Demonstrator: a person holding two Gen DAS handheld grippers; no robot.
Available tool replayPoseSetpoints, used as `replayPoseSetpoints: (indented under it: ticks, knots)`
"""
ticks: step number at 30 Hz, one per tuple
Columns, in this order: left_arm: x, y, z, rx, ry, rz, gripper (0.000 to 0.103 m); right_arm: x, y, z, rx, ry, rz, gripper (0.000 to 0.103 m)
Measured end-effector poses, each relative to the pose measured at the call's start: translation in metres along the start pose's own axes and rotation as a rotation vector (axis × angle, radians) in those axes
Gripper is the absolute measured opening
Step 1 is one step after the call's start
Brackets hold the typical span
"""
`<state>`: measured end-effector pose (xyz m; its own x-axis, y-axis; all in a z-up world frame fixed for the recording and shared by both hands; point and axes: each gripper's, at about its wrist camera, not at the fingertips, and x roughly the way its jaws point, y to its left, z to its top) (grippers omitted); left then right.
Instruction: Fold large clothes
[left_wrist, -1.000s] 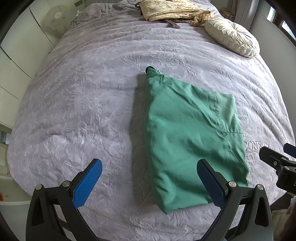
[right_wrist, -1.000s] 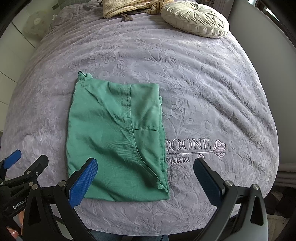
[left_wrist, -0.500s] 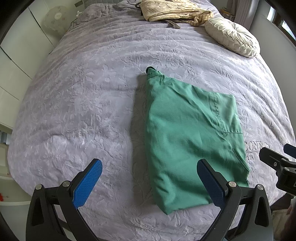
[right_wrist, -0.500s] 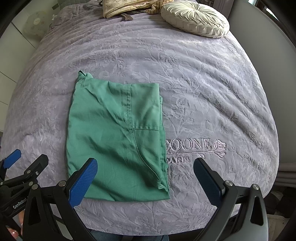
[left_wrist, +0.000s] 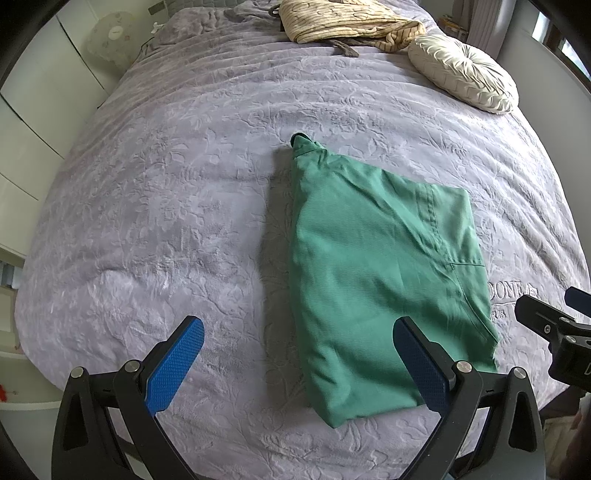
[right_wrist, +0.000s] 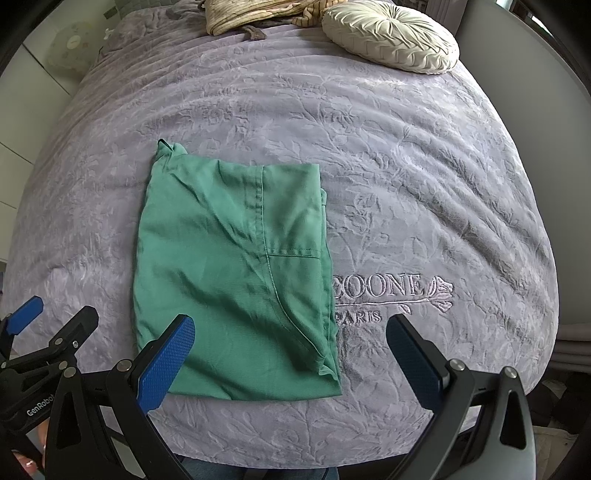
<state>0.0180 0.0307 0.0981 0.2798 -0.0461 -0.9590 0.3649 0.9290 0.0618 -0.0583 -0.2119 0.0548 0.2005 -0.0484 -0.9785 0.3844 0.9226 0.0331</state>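
A green garment (left_wrist: 373, 273) lies folded into a flat rectangle on the grey-purple bedspread (left_wrist: 177, 192); the right wrist view shows the same garment (right_wrist: 236, 266) with a seam and a pocket line on top. My left gripper (left_wrist: 299, 365) hovers open above the garment's near left edge, nothing between its blue pads. My right gripper (right_wrist: 291, 362) is open too, held over the garment's near right corner. Neither touches the cloth. The right gripper's tip (left_wrist: 554, 325) shows at the far right of the left wrist view.
A round cream cushion (right_wrist: 391, 35) and a bundle of beige striped fabric (left_wrist: 347, 20) lie at the far end of the bed. Embroidered lettering (right_wrist: 384, 291) marks the bedspread right of the garment. White cupboards (left_wrist: 33, 122) and a fan (left_wrist: 110, 37) stand left.
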Motion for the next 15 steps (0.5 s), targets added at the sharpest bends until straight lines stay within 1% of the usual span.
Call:
replayPoseSetpoints:
  ticks: [15]
  knots:
    - [-0.0003, -0.0005, 0.0038, 0.009, -0.010, -0.009, 0.103, 0.0039, -0.0031, 0.0010, 0.003, 0.010, 0.000, 0.103]
